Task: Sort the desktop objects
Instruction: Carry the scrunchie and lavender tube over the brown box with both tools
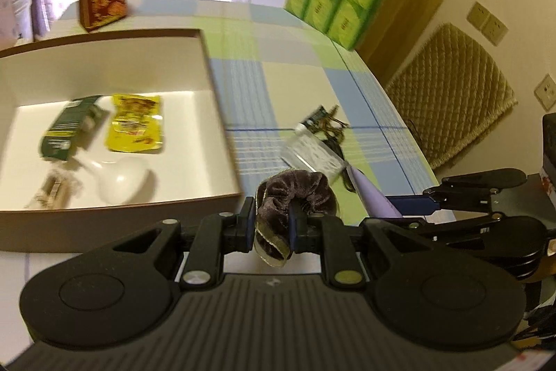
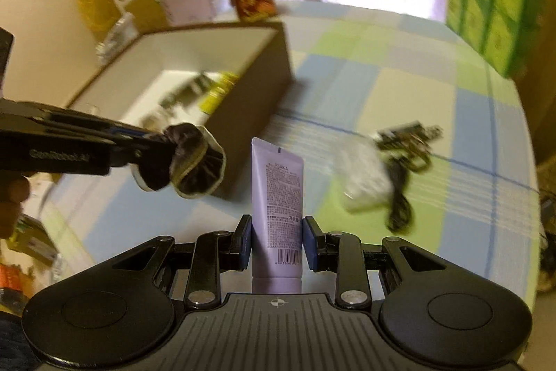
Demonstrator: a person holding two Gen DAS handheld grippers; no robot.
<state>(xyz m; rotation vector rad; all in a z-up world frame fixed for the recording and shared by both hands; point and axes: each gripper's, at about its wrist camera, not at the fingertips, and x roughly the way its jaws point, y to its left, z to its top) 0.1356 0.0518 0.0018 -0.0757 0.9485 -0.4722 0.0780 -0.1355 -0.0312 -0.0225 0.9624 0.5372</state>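
"ASAKA" on lilac tube [image 2: 276, 211]

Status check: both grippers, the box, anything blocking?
Left gripper shut on scrunchie. Right gripper shut on tube. Box open, path clear.

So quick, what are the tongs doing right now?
Left tongs: closed on the brown velvet scrunchie.
Right tongs: closed on the lilac tube.
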